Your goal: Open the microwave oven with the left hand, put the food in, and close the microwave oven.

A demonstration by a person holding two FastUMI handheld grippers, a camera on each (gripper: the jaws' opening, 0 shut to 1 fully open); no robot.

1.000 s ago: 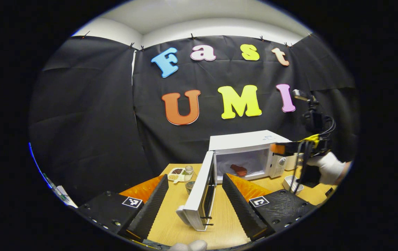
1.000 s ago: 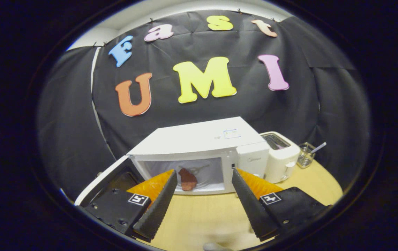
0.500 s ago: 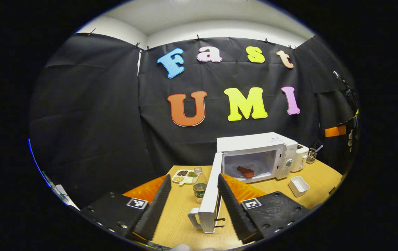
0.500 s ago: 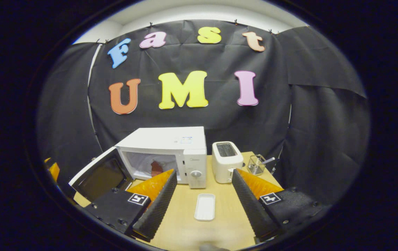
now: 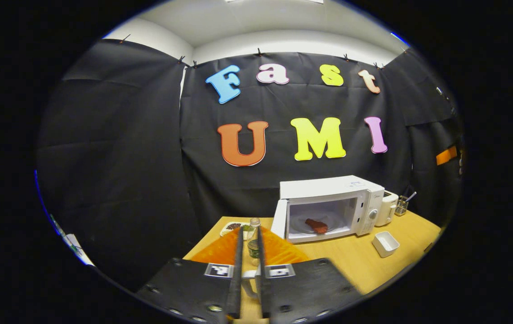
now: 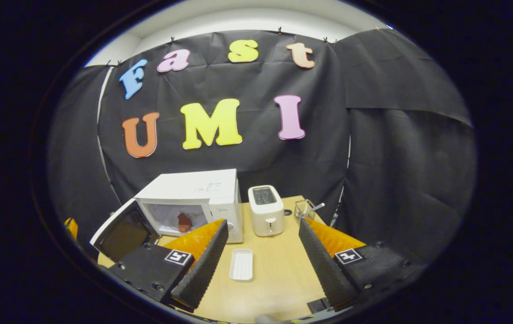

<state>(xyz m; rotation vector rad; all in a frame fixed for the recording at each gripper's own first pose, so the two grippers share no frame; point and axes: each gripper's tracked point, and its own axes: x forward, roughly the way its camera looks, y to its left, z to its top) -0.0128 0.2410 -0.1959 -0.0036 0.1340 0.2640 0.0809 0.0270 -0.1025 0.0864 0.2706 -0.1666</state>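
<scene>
The white microwave (image 5: 328, 207) stands on the wooden table with its door (image 5: 278, 218) swung open toward me. A red-brown piece of food (image 5: 317, 225) lies inside on the plate. My left gripper (image 5: 249, 252) is shut on the door's white handle (image 5: 249, 281), which shows in the narrow slit between the fingers. In the right gripper view the microwave (image 6: 193, 193) sits at the left, door (image 6: 123, 229) open, with the food (image 6: 184, 221) inside. My right gripper (image 6: 263, 222) hangs open over the table, holding nothing, well back from the oven.
A white toaster (image 6: 265, 209) stands right of the microwave, with a wire basket (image 6: 303, 209) beyond it. An empty white tray (image 6: 241, 264) lies on the table in front. Left of the door are a small bottle (image 5: 253, 238) and a dish of beans (image 5: 231, 226).
My left gripper's fingers have closed around the door handle. My right gripper has drawn back and to the right, away from the microwave; the food stays inside.
</scene>
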